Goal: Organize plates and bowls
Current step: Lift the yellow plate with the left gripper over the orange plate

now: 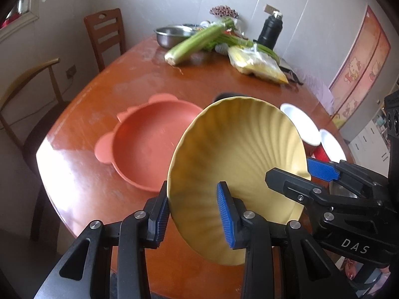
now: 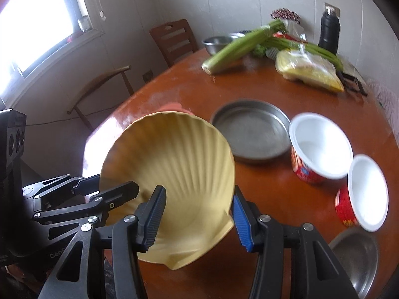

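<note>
Hanging above the near edge of a round, reddish-brown wooden table (image 1: 104,79), a pale yellow, shell-shaped ribbed plate (image 1: 237,164) is held tilted steeply on edge. Its concave face is turned toward the cameras. In the right wrist view its long axis runs from the narrow hinge tab at 6 o'clock up to the fanned rim at 12 o'clock.

- Left gripper (image 1: 197,214): blue pads closed part-way onto the plate's lower rim, one pad behind it and one on the concave face.
- Right gripper (image 2: 198,218): jaws wide apart, straddling the plate's narrow end. The right-hand pad is at the rim; whether the left-hand pad touches cannot be told.
- Salmon-pink silicone plate with small ears (image 1: 147,144): flat on the table, at 9 o'clock from the yellow plate in the left wrist view, partly hidden behind it.
- Shallow round grey metal pan (image 2: 251,129): on the table at 2 o'clock from the yellow plate.
- Two red paper bowls with white interiors (image 2: 319,147) (image 2: 364,194): just beside each other at 3 o'clock.
- Second metal dish (image 2: 354,256): at 4 o'clock, near the table's edge.
- Far side, 12 to 1 o'clock: celery stalk (image 1: 197,42), steel bowl (image 1: 169,35), yellow packet in clear plastic (image 1: 256,62), black flask (image 1: 270,31).
</note>
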Available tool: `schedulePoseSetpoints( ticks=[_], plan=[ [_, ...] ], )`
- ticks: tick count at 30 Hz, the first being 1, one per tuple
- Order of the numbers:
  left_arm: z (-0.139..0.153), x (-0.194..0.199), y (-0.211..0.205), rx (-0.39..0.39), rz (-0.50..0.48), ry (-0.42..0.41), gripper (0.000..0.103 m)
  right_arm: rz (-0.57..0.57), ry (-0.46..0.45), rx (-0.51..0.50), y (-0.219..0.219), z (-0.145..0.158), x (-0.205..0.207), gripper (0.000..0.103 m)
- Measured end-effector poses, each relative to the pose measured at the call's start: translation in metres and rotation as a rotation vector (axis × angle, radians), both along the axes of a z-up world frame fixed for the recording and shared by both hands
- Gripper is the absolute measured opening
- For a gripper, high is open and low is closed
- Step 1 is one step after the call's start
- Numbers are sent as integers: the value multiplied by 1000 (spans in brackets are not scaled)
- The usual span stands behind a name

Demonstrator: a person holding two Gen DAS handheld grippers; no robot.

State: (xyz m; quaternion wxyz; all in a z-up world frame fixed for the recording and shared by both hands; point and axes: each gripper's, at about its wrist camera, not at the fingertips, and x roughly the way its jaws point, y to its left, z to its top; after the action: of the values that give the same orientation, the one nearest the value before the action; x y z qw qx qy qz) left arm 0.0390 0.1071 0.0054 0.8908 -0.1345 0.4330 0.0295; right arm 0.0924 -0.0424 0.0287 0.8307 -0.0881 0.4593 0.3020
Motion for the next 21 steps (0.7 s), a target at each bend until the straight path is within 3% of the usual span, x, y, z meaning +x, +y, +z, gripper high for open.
schedulePoseSetpoints(
  ticks=[12, 21],
  plan=[
    [25, 10, 53, 20, 76, -60, 37, 41, -54, 26, 61, 31, 18, 52],
    [10, 31, 76, -1, 79, -29, 37, 25, -10, 16, 84, 13, 39, 52]
  ],
)
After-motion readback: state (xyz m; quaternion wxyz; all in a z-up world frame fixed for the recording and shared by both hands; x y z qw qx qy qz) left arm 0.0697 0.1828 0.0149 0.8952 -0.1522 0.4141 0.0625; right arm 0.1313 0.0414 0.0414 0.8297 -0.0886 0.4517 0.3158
